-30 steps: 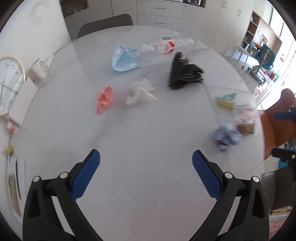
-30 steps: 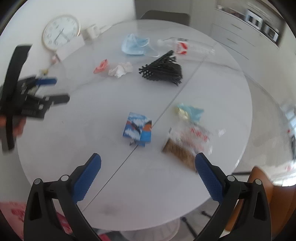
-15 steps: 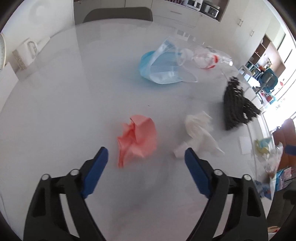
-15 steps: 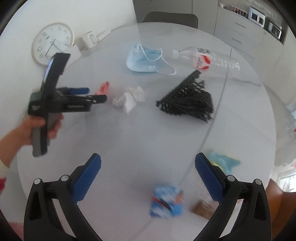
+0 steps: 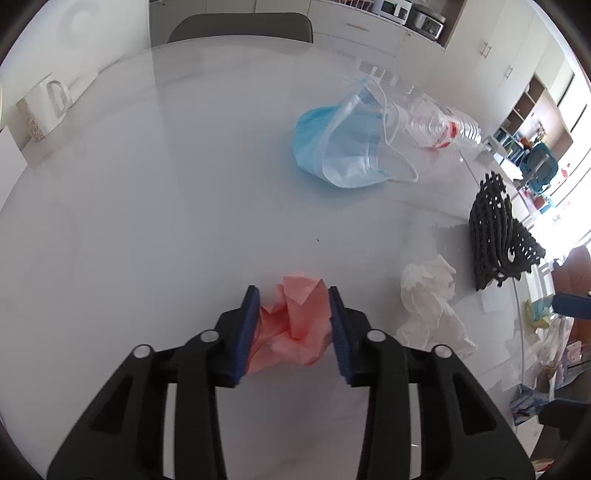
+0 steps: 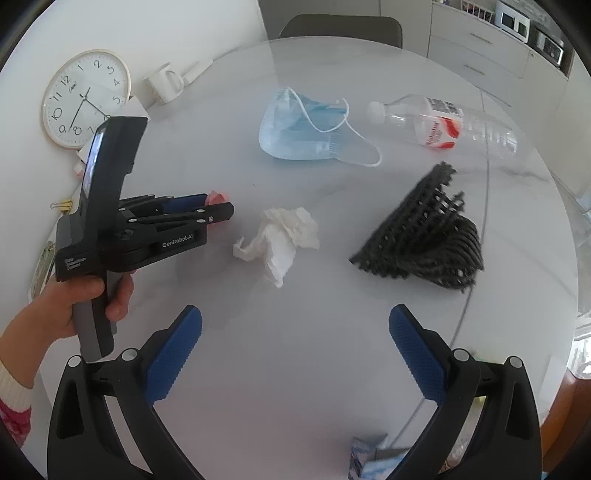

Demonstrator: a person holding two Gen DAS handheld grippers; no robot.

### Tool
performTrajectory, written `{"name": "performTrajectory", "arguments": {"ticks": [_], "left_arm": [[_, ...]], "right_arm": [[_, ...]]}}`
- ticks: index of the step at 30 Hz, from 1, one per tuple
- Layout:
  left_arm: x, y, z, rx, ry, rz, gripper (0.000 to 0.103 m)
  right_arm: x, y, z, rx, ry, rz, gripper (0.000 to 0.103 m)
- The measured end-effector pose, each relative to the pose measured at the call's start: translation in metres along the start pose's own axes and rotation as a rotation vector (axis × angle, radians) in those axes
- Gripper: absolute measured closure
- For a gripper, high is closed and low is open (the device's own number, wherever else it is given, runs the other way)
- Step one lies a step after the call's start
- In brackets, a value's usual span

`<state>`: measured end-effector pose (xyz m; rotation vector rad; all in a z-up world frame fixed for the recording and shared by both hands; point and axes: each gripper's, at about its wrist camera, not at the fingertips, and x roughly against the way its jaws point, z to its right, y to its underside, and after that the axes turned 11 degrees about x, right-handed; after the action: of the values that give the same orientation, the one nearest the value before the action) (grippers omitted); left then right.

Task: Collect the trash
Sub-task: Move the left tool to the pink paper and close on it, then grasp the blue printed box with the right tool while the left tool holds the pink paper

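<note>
A crumpled pink paper [image 5: 295,325] lies on the white round table [image 5: 147,221] between the blue pads of my left gripper [image 5: 292,291]. Its jaws are closing, and both pads touch the paper's sides. In the right wrist view the left gripper [image 6: 219,206] points down at the table, with a bit of pink paper [image 6: 214,195] showing at its tip. My right gripper [image 6: 295,314] is open and holds nothing, just short of a crumpled white tissue [image 6: 280,236]. Beyond lie a blue face mask [image 6: 295,129], a clear plastic bottle [image 6: 443,125] and a black mesh piece [image 6: 424,236].
A wall clock [image 6: 85,98] leans at the table's left edge beside a white mug [image 6: 166,83]. A person's hand [image 6: 92,295] holds the left gripper. A blue packet [image 6: 369,458] lies near the front edge. A dark chair [image 6: 340,24] stands behind the table.
The left gripper came down over the pink paper and its jaws narrowed around it. The right gripper moved across the table toward the white tissue, still open.
</note>
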<state>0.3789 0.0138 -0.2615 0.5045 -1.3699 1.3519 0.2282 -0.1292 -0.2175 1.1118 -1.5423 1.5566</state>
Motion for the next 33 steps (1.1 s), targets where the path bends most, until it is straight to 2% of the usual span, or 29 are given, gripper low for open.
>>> {"name": "performTrajectory", "arguments": {"ticks": [2,6,10,14,17,20,23,28,33], "left_arm": [[0.003,0.0,-0.001,0.002,-0.006,0.002,0.074],[0.014,0.007,0.0,-0.018,-0.03,0.006,0.077],[0.037,0.023,0.002,-0.017,-0.042,-0.004,0.077],[0.067,0.052,0.015,-0.051,-0.071,-0.013,0.077],[0.082,0.082,0.035,-0.052,-0.08,-0.051,0.077],[0.09,0.116,0.058,-0.005,-0.084,-0.083,0.077],[0.095,0.15,0.078,0.083,-0.081,-0.098,0.077],[0.101,0.199,0.104,0.218,-0.13,-0.083,0.077],[0.11,0.234,0.121,0.342,-0.168,-0.05,0.077]], "right_arm": [[0.002,-0.003,0.002,0.018,-0.006,0.01,0.002],[0.015,0.007,0.009,0.096,-0.035,0.011,0.002],[0.034,0.031,0.017,0.253,-0.068,-0.031,0.002],[0.05,0.063,0.023,0.427,-0.105,-0.079,0.002],[0.056,0.08,0.026,0.573,-0.171,-0.109,0.002],[0.057,0.097,0.024,0.756,-0.262,-0.136,0.002],[0.053,0.109,0.022,0.891,-0.31,-0.162,0.002],[0.045,0.125,0.017,1.139,-0.342,-0.125,0.002],[0.029,0.135,0.007,1.303,-0.359,-0.123,0.013]]}}
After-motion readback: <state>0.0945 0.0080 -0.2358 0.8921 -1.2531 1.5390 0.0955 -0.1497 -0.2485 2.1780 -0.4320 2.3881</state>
